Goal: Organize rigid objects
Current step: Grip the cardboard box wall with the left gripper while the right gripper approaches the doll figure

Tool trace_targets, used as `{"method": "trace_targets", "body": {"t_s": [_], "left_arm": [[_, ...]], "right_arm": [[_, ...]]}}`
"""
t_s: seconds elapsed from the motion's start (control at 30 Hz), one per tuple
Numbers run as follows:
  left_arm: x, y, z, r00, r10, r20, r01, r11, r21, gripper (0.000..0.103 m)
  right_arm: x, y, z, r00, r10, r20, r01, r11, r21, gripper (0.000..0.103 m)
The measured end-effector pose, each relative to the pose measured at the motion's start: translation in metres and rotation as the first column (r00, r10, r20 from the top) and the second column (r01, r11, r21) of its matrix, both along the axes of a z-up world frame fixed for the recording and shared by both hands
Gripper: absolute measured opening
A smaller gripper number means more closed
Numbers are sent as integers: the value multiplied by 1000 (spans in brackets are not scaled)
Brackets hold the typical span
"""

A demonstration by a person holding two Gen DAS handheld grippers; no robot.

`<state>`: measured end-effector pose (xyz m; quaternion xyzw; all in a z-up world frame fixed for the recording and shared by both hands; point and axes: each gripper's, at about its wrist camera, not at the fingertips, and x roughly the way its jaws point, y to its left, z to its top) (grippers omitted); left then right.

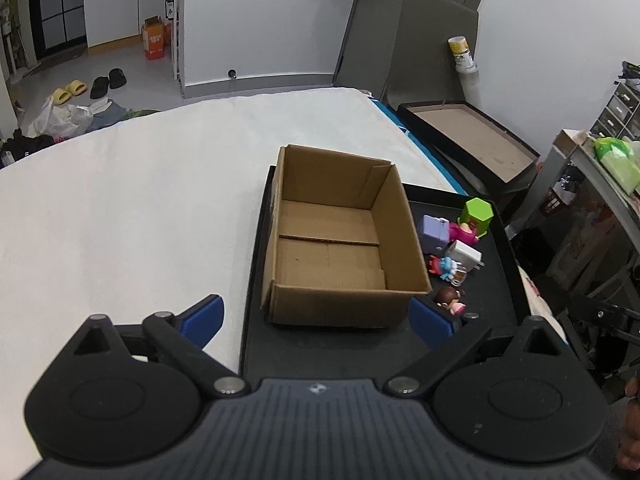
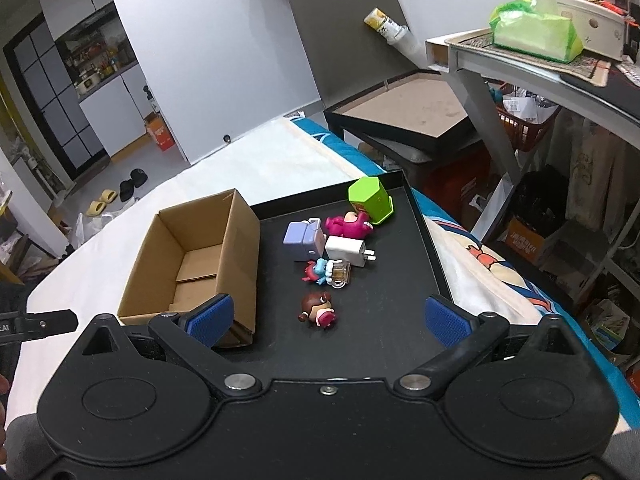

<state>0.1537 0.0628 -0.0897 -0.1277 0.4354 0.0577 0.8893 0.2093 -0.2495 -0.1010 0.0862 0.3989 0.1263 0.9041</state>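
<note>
Cardboard box [image 2: 192, 256] is empty; no item is stowed. Six toys [image 2: 320, 240] remain on the tray [image 2: 424, 248] at 3 o'clock of the box. Left gripper [image 1: 316, 320] and right gripper [image 2: 328, 316] are both wide open, holding nothing.

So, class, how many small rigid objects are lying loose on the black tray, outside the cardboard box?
6: green hexagonal container at the far corner, pink bear, lilac box, white charger, blue-red figure, brown-haired doll nearest. Others could hide behind the box.

Green tissue pack [image 2: 536, 26] on grey desk [image 2: 500, 54], slippers [image 1: 70, 91] on floor
</note>
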Motion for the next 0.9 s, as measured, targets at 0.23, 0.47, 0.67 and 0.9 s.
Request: {"method": "trace_targets", "body": {"t_s": [0.23, 0.47, 0.67, 0.9], "left_arm": [[20, 10, -14, 999, 14, -39, -14, 1000, -12, 96], [41, 15, -29, 997, 21, -72, -23, 999, -30, 81], [53, 22, -46, 994, 36, -102, -39, 999, -29, 73], [71, 34, -63, 990, 75, -122, -82, 995, -54, 69]], "right_arm": [[22, 11, -13, 999, 19, -43, -19, 1000, -8, 102], [42, 16, -32, 997, 33, -66, -31, 999, 28, 100], [53, 23, -54, 995, 53, -90, -46, 995, 84, 99], [64, 34, -76, 992, 39, -124, -30, 997, 71, 95]]}}
